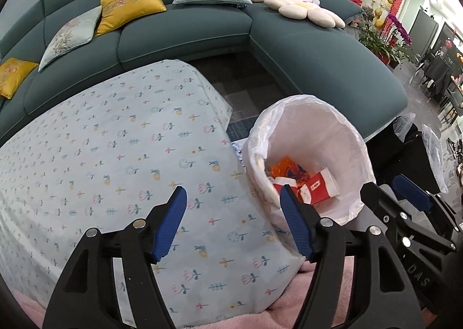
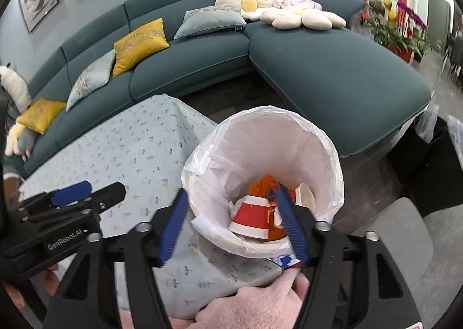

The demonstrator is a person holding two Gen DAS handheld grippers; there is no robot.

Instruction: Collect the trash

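Observation:
A white-lined trash bin (image 1: 341, 138) (image 2: 324, 155) stands off the table's corner. Inside lie a red-and-white paper cup (image 2: 251, 217), a red-and-white carton (image 1: 319, 187) and an orange wrapper (image 2: 262, 185) (image 1: 285, 165). My right gripper (image 2: 233, 214) hangs open over the bin's near rim with nothing gripped between its blue pads (image 2: 292, 221). My left gripper (image 1: 234, 208) is open too, straddling the cloth's edge and the bin's left rim, and holds nothing. Each gripper shows in the other's view: the right gripper (image 1: 389, 191), the left gripper (image 2: 95, 190).
A pale blue flowered cloth (image 1: 115, 155) (image 2: 139, 149) covers the table. A teal corner sofa (image 1: 318, 59) (image 2: 332, 74) with cushions wraps behind. Pink fleece (image 2: 246, 305) lies close below the grippers. A black bag with bubble wrap (image 1: 413, 149) stands right of the bin.

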